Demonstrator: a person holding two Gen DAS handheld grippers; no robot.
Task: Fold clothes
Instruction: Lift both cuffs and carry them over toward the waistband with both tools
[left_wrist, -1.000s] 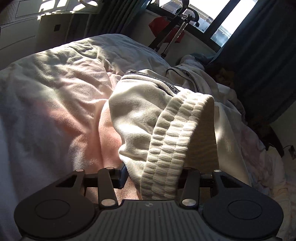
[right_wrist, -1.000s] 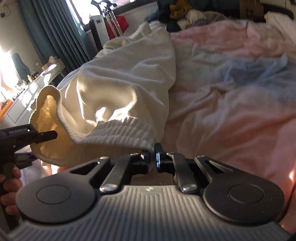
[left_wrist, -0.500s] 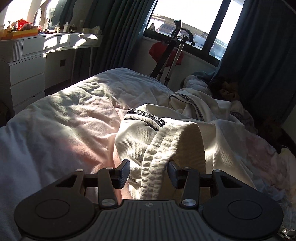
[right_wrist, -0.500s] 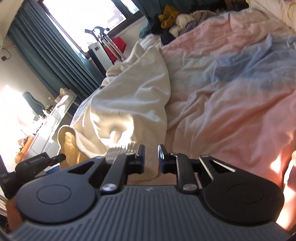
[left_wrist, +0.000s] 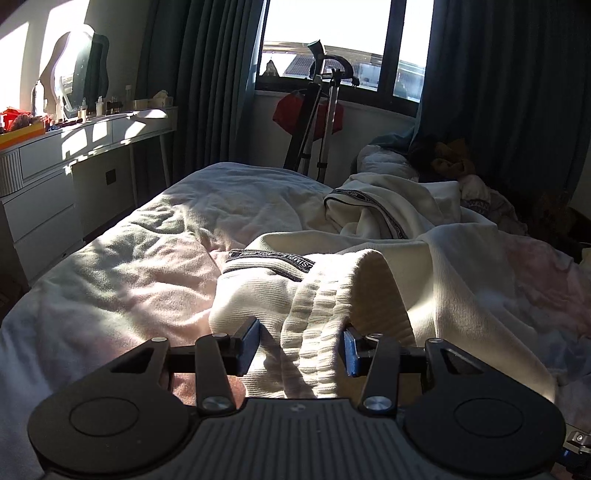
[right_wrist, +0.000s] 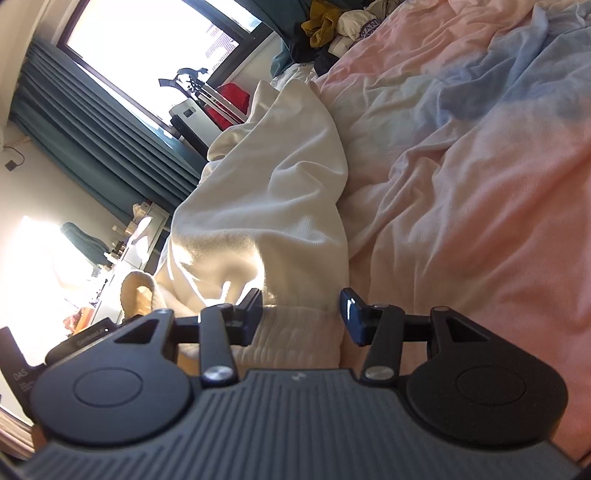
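- At the far left of the left wrist view a white dresser stands against the wall, a mirror and small bottles on top, dark curtains beside it.
- The bed fills the middle, under a rumpled pink and white cover lit by sun.
- A cream garment lies along the bed, its long axis running from the near edge away toward the window; the ribbed cuff points at the camera, and a dark lettered band crosses the cloth just behind it.
- The left gripper straddles that cuff: its fingers stand apart, the right one touching the raised fold, the left one with a gap to the cloth; I cannot tell whether they press on it.
- Farther right, a pile of other clothes sits at the far end of the bed.
- In the right wrist view, the left gripper's black body shows at the lower left edge.
- The same garment stretches away toward the window, its ribbed hem nearest.
- The right gripper has just been opening; the hem lies between its released fingers, and the blue pad stands beside the cloth edge.
- To the right, pink and blue bedding spreads out.
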